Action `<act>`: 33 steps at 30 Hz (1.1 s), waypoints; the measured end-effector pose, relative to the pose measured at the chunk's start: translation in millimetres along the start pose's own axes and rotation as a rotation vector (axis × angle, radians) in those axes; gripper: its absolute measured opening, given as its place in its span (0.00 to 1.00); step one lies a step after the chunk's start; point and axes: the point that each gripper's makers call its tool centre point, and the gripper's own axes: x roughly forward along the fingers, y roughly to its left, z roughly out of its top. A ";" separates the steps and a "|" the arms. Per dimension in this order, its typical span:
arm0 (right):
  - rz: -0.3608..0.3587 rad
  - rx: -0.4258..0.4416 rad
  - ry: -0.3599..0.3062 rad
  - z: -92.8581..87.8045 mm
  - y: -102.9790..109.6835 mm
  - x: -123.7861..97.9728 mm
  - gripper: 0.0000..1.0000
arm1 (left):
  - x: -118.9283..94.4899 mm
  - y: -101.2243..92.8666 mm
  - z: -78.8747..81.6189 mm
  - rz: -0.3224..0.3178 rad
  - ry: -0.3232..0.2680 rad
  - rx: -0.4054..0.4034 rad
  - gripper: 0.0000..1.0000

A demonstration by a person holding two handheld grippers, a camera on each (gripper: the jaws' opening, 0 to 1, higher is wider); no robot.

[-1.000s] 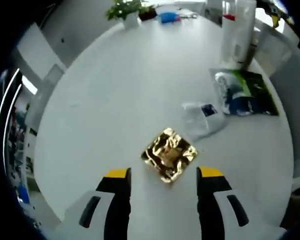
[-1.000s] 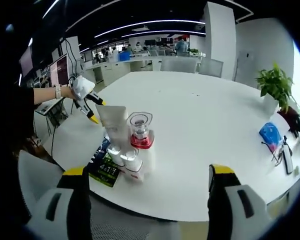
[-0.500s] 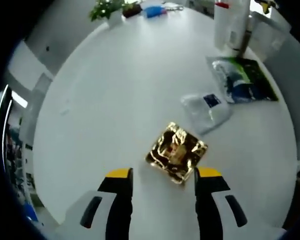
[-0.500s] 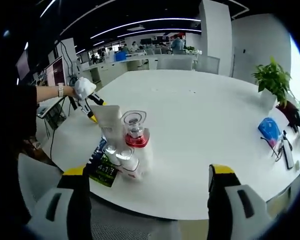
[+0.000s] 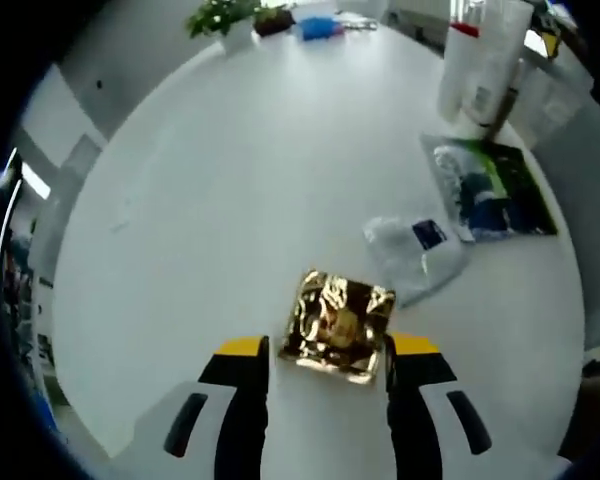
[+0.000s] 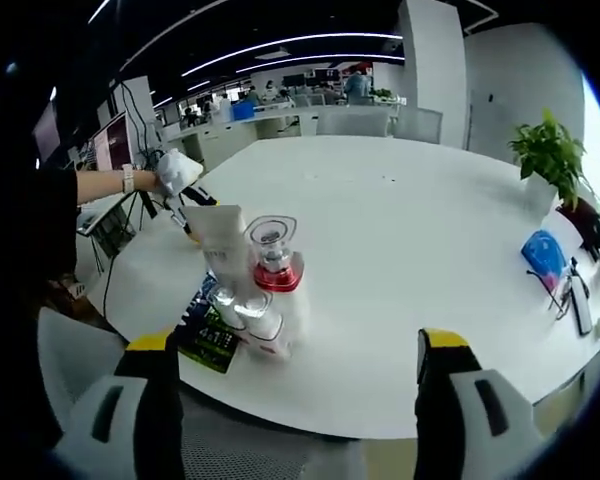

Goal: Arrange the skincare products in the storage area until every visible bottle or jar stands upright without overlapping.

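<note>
The left gripper (image 5: 325,350) brackets a gold foil sachet (image 5: 336,324) lying flat on the white table (image 5: 230,180); its tips sit against the sachet's sides, though a firm grip cannot be told. Just beyond lie a clear sachet (image 5: 417,254) and a green packet (image 5: 490,188), with a white tube (image 5: 477,62) standing behind. The right gripper (image 6: 292,350) hangs wide and empty, near a cluster of upright bottles (image 6: 260,290). A plant (image 6: 550,160) and blue pouch (image 6: 542,255) sit well apart.
</note>
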 end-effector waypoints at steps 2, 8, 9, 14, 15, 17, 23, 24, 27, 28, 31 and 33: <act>0.000 0.002 0.002 -0.8 -0.3 -0.2 0.99 | 2.2 0.8 3.5 -0.001 -0.001 0.000 0.43; -0.003 0.004 -0.001 0.6 -1.9 -1.6 0.99 | 7.2 2.3 5.2 -0.046 -0.011 -0.081 0.43; -0.003 0.003 -0.001 0.6 -2.1 -2.2 0.99 | 7.2 2.6 5.0 -0.047 -0.010 -0.079 0.43; -0.010 0.008 0.003 -0.8 -4.5 -3.8 0.99 | 8.5 2.2 7.0 -0.062 -0.013 -0.102 0.43; -0.010 0.008 0.003 -1.0 -4.5 -3.9 0.99 | 7.8 1.5 6.9 -0.061 -0.016 -0.105 0.43; -0.009 0.008 0.005 -1.1 -4.0 -3.6 0.98 | 6.5 0.6 6.3 -0.061 -0.026 -0.101 0.43; 0.001 0.000 0.008 1.1 -0.5 -4.0 0.98 | 6.1 -1.5 6.4 -0.080 -0.021 -0.060 0.42; 0.001 -0.002 0.009 0.9 -0.4 -4.2 0.98 | 5.5 -2.8 5.7 -0.087 -0.010 -0.047 0.42; 0.001 -0.005 0.016 -0.6 -0.1 -4.7 0.98 | 5.1 -5.4 3.9 -0.102 0.007 -0.008 0.40; 0.000 -0.005 0.017 -0.7 -0.2 -5.0 0.98 | 5.1 -6.1 4.0 -0.103 0.011 -0.004 0.39; 0.001 0.000 0.013 0.0 0.7 -5.2 0.97 | 5.5 -6.4 4.1 -0.102 0.022 -0.011 0.37; 0.003 -0.001 0.013 0.1 1.6 -5.0 0.97 | 5.7 -7.2 4.1 -0.099 0.029 -0.013 0.36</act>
